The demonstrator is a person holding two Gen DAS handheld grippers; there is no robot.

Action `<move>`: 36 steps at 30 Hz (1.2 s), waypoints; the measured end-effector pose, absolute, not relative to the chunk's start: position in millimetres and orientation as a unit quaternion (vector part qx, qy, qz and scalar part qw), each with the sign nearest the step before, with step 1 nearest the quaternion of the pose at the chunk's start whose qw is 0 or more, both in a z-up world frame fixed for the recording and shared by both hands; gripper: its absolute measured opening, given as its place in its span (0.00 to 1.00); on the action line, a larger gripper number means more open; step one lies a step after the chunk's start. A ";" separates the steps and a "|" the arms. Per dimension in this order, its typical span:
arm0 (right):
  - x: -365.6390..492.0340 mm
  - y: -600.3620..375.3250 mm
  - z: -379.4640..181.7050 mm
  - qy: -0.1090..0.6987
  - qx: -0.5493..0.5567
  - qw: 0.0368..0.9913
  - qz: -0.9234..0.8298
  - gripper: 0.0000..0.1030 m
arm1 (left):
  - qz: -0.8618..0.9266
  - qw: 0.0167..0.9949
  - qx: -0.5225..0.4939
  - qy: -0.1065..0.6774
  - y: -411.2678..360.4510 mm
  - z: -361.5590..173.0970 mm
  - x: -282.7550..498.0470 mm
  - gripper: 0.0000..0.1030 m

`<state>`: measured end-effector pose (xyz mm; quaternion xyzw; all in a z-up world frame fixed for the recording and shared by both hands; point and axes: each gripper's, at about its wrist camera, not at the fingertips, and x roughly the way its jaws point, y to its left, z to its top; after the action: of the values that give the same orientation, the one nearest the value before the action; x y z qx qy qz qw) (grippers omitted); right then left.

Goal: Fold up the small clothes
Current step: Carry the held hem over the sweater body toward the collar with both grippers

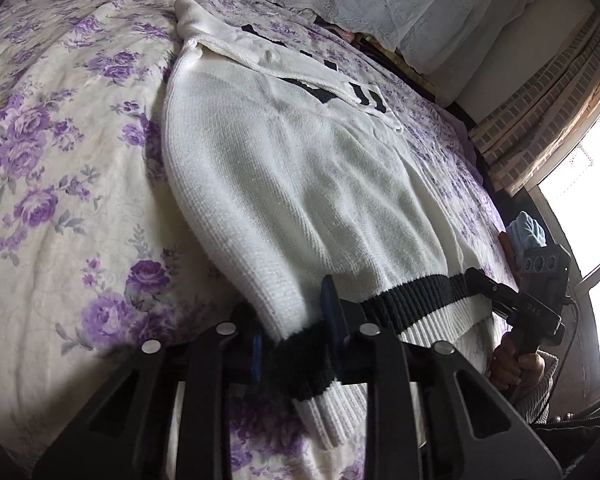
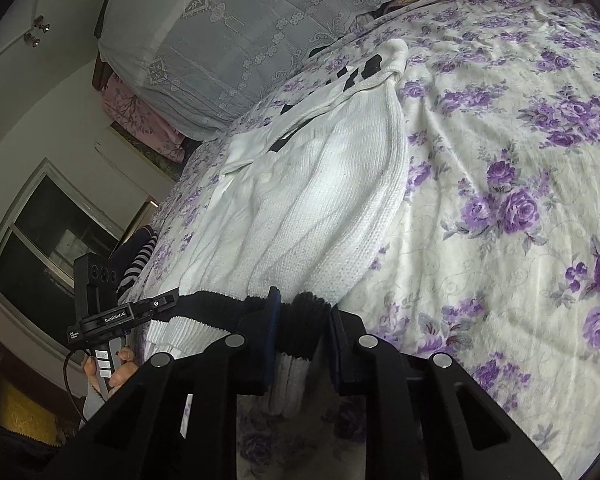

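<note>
White knit sweater (image 1: 292, 184) lies on the bed (image 1: 60, 160); we have both grippers' (image 1: 296, 344) (image 2: 300, 332) jaws clamped on its black-banded hem, ready to carry it toward the collar.

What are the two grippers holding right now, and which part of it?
Both hold the white sweater by its black-striped bottom hem: the left gripper at one corner, the right gripper at the other.

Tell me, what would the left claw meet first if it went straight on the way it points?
Probably the white knit sweater itself: the left claw is shut on its black hem band, and the sweater's body lies directly ahead.
</note>
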<state>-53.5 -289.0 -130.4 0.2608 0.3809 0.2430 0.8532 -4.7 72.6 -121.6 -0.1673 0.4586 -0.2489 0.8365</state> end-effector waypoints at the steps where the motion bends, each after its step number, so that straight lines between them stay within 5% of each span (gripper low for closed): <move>1: -55.5 -287.6 -127.4 0.375 0.256 0.857 0.243 0.16 | -0.251 0.836 -0.171 0.457 74.3 -120.6 -4.6 0.14; 15: -51.5 -287.6 -113.2 0.361 0.260 0.859 0.254 0.14 | -0.246 0.838 -0.150 0.464 63.4 -121.7 6.5 0.18; 17: -53.4 -289.5 -113.9 0.361 0.263 0.858 0.254 0.14 | -0.247 0.842 -0.153 0.455 67.6 -118.0 2.5 0.11; 30: -76.2 -289.7 -107.7 0.372 0.250 0.851 0.273 0.13 | -0.246 0.857 -0.148 0.428 83.5 -97.0 -20.7 0.10; 36: -57.6 -295.3 -134.1 0.405 0.309 0.821 0.259 0.19 | -0.238 0.838 -0.152 0.467 77.4 -120.7 -7.8 0.13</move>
<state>-57.6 -295.3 -134.1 0.3092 0.4045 0.2592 0.8207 -7.8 77.4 -120.7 -0.1518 0.4670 -0.2375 0.8381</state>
